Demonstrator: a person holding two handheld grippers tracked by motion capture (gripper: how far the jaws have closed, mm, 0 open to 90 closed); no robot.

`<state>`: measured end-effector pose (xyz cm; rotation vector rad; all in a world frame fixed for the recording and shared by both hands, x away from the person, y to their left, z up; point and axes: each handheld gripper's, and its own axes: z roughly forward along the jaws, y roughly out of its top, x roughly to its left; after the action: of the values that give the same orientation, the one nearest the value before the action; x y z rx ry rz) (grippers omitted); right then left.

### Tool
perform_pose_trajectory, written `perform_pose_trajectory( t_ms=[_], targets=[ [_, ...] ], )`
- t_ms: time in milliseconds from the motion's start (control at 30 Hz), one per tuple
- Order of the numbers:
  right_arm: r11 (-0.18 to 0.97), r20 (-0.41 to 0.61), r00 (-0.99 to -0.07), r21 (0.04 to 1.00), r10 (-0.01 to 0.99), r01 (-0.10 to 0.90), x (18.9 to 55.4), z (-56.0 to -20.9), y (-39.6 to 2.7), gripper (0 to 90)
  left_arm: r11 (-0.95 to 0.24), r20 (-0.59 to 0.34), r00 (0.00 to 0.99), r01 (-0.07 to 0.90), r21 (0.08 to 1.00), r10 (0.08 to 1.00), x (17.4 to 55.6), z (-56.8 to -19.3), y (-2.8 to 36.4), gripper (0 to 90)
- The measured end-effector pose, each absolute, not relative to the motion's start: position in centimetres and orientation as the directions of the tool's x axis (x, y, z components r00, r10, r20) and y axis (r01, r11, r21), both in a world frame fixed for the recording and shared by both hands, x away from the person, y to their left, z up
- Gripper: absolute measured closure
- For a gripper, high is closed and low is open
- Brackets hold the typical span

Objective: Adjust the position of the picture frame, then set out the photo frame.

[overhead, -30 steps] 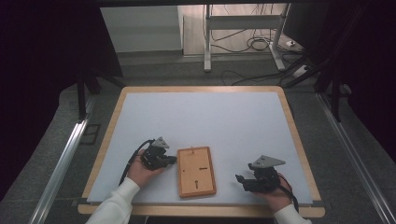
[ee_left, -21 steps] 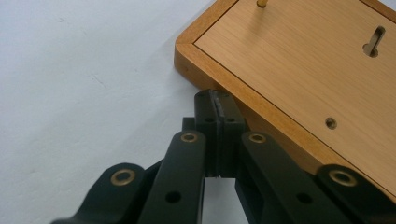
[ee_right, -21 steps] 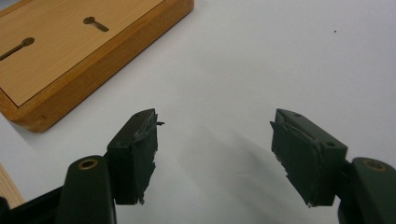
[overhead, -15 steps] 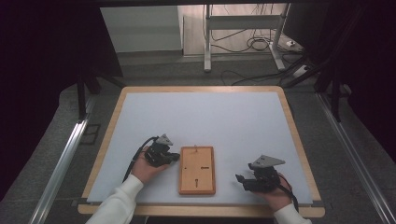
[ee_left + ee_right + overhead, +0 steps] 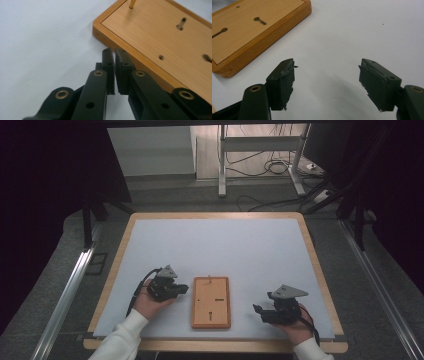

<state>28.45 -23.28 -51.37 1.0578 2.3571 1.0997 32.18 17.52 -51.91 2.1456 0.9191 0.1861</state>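
- The wooden board lies flat on the white tabletop, near the edge closest to the person, between the two hands.
- It lies lengthwise away from the person, back face up: keyhole slots and small holes show in the pale panel inside its darker frame.
- A thin brass pin stands up from the board near its far end, seen in the left gripper view.
- Left gripper sits just beside the board's left long edge, pointing across at it.
- Its jaws are almost together, with only a thin slit between the pads, and they have just been easing apart; nothing is between them.
- In the left gripper view, those tips are right up against the board's side rail; whether they actually touch the wood, I cannot tell.
- Right gripper rests low on the right, well apart from the board, pointing left towards it.
- Its jaws stand wide apart, bare white tabletop between them, nothing gripped.
- The right gripper's pads look ragged and chipped along their edges.
- In the right gripper view, the board's near corner sits off to the upper left, clear of both jaws.
- White sleeves come in from the bottom edge behind each hand.
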Motion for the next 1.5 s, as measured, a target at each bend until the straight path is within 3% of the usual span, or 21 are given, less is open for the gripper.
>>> perform_pose_trajectory(
  t_ms=[200,367,867,1067,1500],
  targets=[
    [0.431,0.001,-0.677,0.77,0.736,0.47,28.4,-51.3,-23.2,27.9,-0.388,-0.143,0.671,0.574,0.721,0.727,32.1,-51.7,18.9,44.9],
    [0.433,0.0,-0.682,0.771,0.732,0.466,28.4,-51.4,-23.2,26.2,-0.401,-0.108,0.667,0.561,0.724,0.738,31.9,-51.6,18.6,28.0],
    [0.434,-0.006,-0.686,0.779,0.727,0.453,28.6,-51.1,-22.7,20.5,-0.437,-0.048,0.676,0.527,0.729,0.735,31.1,-51.2,18.4,21.3],
    [0.44,-0.013,-0.692,0.78,0.722,0.445,28.7,-51.0,-22.4,20.5,-0.473,-0.004,0.702,0.484,0.736,0.712,31.5,-50.9,16.8,22.2],
    [0.447,-0.017,-0.703,0.782,0.711,0.434,28.1,-50.8,-22.1,20.5,-0.5,-0.022,0.76,0.449,0.741,0.65,33.6,-50.6,12.9,27.3]
  ],
)
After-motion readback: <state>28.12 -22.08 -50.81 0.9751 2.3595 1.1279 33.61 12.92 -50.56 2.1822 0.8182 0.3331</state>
